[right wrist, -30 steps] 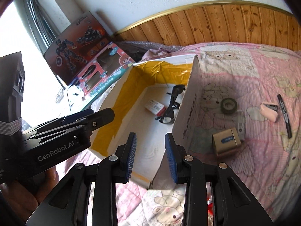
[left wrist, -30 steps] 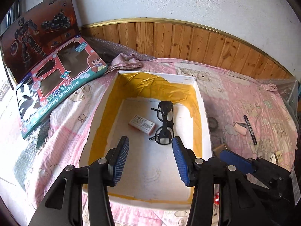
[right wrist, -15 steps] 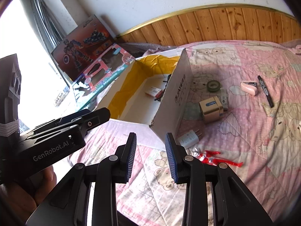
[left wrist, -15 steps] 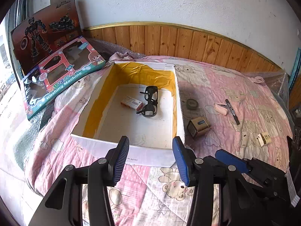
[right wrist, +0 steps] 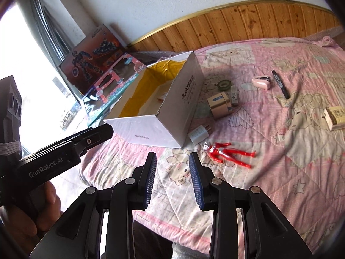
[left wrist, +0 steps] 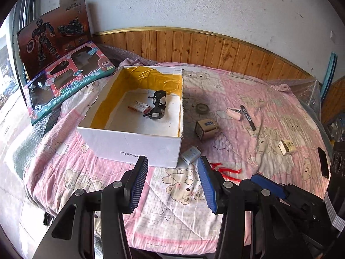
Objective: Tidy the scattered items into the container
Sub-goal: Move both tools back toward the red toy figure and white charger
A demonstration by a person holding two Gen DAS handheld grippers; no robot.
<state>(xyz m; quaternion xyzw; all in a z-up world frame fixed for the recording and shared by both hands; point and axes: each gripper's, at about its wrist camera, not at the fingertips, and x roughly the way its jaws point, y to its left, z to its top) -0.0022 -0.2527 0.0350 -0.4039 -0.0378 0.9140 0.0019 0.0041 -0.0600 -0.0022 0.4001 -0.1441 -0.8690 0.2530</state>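
A white shoebox (left wrist: pixel 138 144) (right wrist: pixel 185 108) with a yellow lining sits on the pink quilt. It holds black glasses (left wrist: pixel 158 105) and a small white carton (left wrist: pixel 139 106). Scattered to its right lie a white charger (left wrist: pixel 190 155) (right wrist: pixel 198 134), a red toy figure (right wrist: pixel 228 153) (left wrist: pixel 226 170), a tan box (left wrist: pixel 206 128) (right wrist: pixel 220 104), a tape roll (left wrist: pixel 202 108) (right wrist: pixel 224 84), a pink stapler (left wrist: pixel 234 112) (right wrist: pixel 262 82), a black marker (left wrist: pixel 248 117) (right wrist: pixel 280 84) and a beige box (left wrist: pixel 286 146) (right wrist: pixel 335 114). My left gripper (left wrist: pixel 173 183) and right gripper (right wrist: pixel 172 179) are both open and empty, hovering in front of the shoebox.
Two toy boxes (left wrist: pixel 64 82) (right wrist: pixel 103 73) lean at the far left by a bright window. A wooden panel (left wrist: pixel 194 47) runs along the wall behind the bed. A hand (right wrist: pixel 36 215) holds the left gripper's body. The quilt's near edge drops off below the grippers.
Both grippers have pulled back and up from over the shoebox, so the whole box and the scattered items to its right have come into view. Both stayed open.
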